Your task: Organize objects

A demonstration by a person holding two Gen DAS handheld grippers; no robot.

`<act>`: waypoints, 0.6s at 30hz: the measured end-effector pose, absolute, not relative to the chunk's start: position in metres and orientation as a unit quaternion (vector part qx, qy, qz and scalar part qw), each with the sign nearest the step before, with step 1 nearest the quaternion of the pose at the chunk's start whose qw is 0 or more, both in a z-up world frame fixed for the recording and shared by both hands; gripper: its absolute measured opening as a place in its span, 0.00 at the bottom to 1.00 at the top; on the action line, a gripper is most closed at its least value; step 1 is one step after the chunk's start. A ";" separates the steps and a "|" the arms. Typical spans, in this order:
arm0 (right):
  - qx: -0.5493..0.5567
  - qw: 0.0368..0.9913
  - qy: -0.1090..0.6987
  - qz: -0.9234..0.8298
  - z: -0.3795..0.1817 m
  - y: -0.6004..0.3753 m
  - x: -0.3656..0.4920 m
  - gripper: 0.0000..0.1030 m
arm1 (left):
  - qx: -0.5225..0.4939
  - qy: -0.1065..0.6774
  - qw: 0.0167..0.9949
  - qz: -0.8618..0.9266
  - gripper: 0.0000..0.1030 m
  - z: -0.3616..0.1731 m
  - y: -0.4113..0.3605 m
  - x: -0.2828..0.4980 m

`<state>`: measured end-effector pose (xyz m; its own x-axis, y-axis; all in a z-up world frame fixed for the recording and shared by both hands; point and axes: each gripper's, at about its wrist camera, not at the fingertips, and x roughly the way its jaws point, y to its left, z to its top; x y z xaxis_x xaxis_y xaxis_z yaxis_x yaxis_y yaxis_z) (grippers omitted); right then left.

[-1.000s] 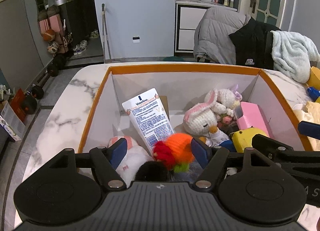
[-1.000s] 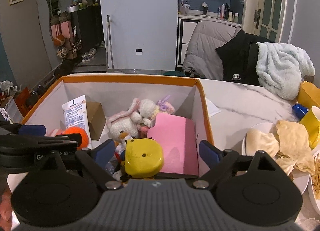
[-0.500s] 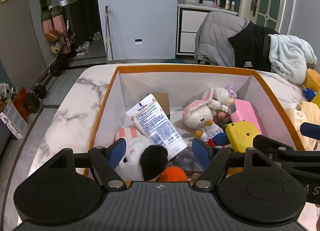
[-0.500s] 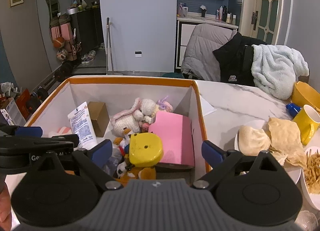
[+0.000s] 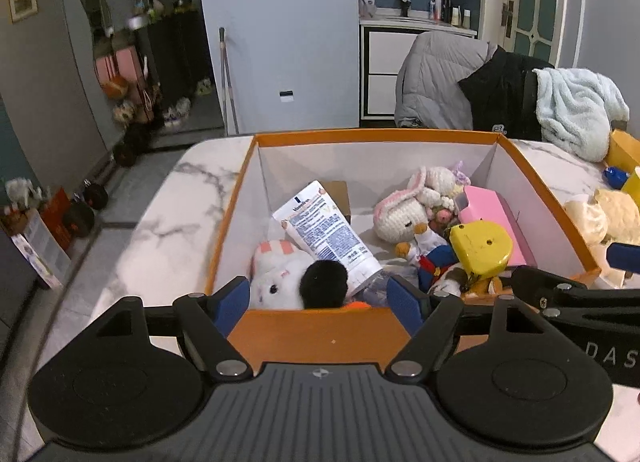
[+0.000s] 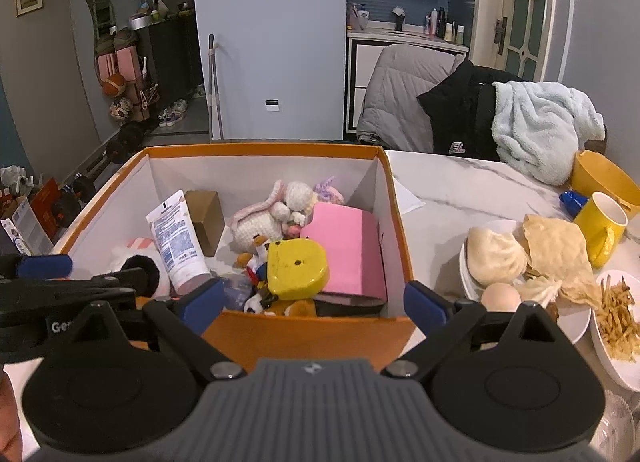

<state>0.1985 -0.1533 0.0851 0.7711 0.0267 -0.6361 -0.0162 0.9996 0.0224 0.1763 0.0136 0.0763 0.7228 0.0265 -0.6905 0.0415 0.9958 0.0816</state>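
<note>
- An orange-rimmed storage box [image 5: 532, 170] with white inner walls sits on a marble table [image 5: 176, 214], filled with toys and toiletries.
- The left gripper [image 5: 318, 302] hangs at the box's near wall, its blue-padded fingers [image 5: 230, 302] spread wide with nothing between them.
- The right gripper [image 6: 314, 304] hovers at the same near wall further right, its fingers [image 6: 424, 304] likewise wide apart and empty.
- Inside the box, a white lotion tube [image 5: 326, 234] leans tilted, cap end down, against a brown cardboard carton [image 6: 206, 218] near the left wall.
- A white plush with a pink-striped ear [image 5: 276, 274] lies in the near left corner; a black pompom [image 5: 323, 284] rests against it, touching the tube's lower end.
- A sliver of an orange object [image 5: 357, 305] shows just above the near wall, mostly hidden.
- A crocheted white-and-pink bunny [image 5: 404, 210] lies toward the back, beside a pink box [image 6: 348, 250] against the right wall.
- A yellow plastic case [image 6: 296, 268] sits atop a small duck figure in blue [image 5: 426, 252] and other plush toys, touching the pink box.
- To the box's right, a white plate [image 6: 576, 326] carries a steamed bun [image 6: 494, 256], flatbread [image 6: 556, 250] and an egg [image 6: 500, 298]; a yellow mug [image 6: 600, 228] stands behind it.
- A dish of fried potato strips [image 6: 618, 326] sits at the far right edge.
</note>
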 end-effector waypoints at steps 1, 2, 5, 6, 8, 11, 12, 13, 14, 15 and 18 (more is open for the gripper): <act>0.008 0.941 0.338 0.011 0.085 -0.153 0.196 0.94 | 0.048 0.374 0.926 -0.004 0.86 0.077 0.013 0.175; 0.009 0.942 0.337 0.010 0.084 -0.153 0.194 0.94 | 0.051 0.374 0.926 -0.005 0.86 0.076 0.013 0.173; 0.012 0.942 0.336 0.010 0.085 -0.154 0.188 0.94 | 0.054 0.371 0.927 -0.008 0.86 0.076 0.012 0.166; 0.012 0.942 0.335 0.009 0.086 -0.154 0.186 0.94 | 0.055 0.370 0.927 -0.007 0.86 0.076 0.012 0.164; 0.012 0.942 0.334 0.008 0.087 -0.154 0.183 0.94 | 0.054 0.369 0.928 -0.005 0.86 0.076 0.012 0.159; 0.010 0.943 0.333 0.007 0.088 -0.153 0.177 0.94 | 0.051 0.369 0.928 -0.002 0.86 0.076 0.012 0.154; 0.010 0.943 0.332 0.007 0.088 -0.153 0.176 0.94 | 0.049 0.370 0.928 -0.001 0.87 0.076 0.013 0.152; 0.010 0.943 0.332 0.008 0.089 -0.154 0.174 0.94 | 0.046 0.371 0.928 -0.002 0.87 0.076 0.014 0.151; 0.010 0.943 0.332 0.008 0.089 -0.154 0.172 0.94 | 0.044 0.371 0.928 -0.001 0.87 0.076 0.014 0.149; 0.010 0.943 0.332 0.008 0.089 -0.154 0.171 0.94 | 0.043 0.371 0.927 -0.002 0.87 0.076 0.014 0.148; 0.009 0.943 0.332 0.008 0.090 -0.154 0.168 0.94 | 0.040 0.375 0.926 -0.002 0.88 0.076 0.016 0.144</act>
